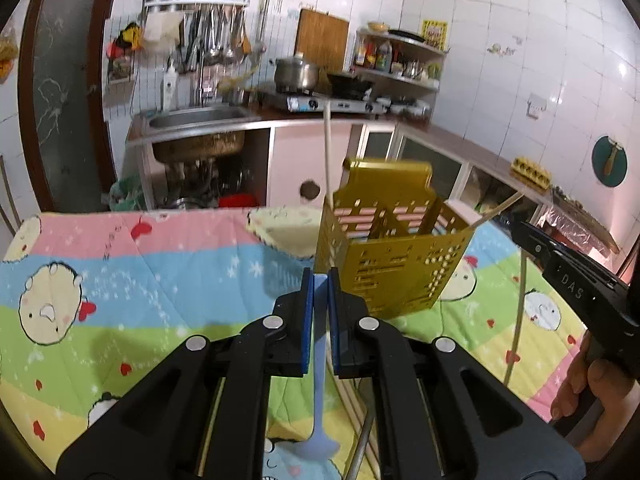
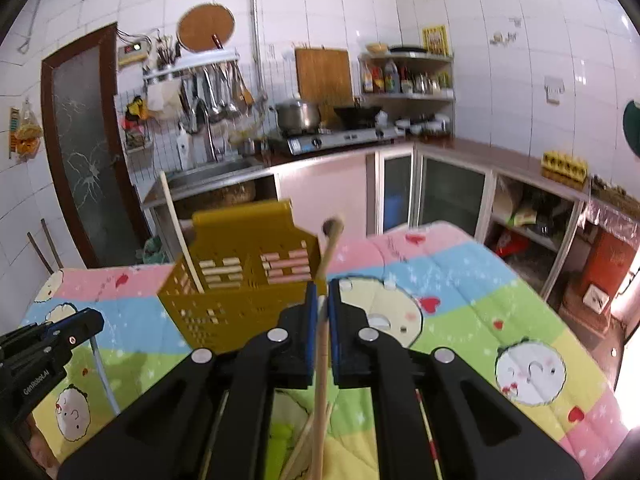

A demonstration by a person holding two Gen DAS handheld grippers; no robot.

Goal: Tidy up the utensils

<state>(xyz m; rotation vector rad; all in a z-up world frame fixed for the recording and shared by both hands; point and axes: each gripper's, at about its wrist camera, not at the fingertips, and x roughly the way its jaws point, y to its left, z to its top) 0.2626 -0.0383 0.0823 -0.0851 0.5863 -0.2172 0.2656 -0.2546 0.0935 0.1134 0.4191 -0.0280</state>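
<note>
Utensils are in both grips at once. Clamped between the blue pads of the left gripper [image 1: 320,280] is a pale blue spoon [image 1: 321,420], pinched on its thin handle, with the bowl hanging down toward the bright cartoon quilt [image 1: 120,260]. The right gripper [image 2: 323,300] is closed on a wooden stick-like utensil [image 2: 325,320], held part-way along its shaft; its darker knobbed end points up and forward, level with the rim of the gold utensil holder [image 2: 248,264].

That perforated holder is the landmark. It stands on the quilt just beyond both sets of fingertips, to the right of the left gripper and to the left of the right one. One pale chopstick [image 2: 180,236] already leans in its left compartment. More sticks lie on the quilt on the near side of the holder, under the grippers.

Both held pieces look light and stiff. The spoon seems to be smooth plastic and may swivel in a narrow pinch, so a hold nearer its middle would steady it. The wooden one should grip well, but it is long, so it could knock the light holder over when lowered into a compartment.
</note>
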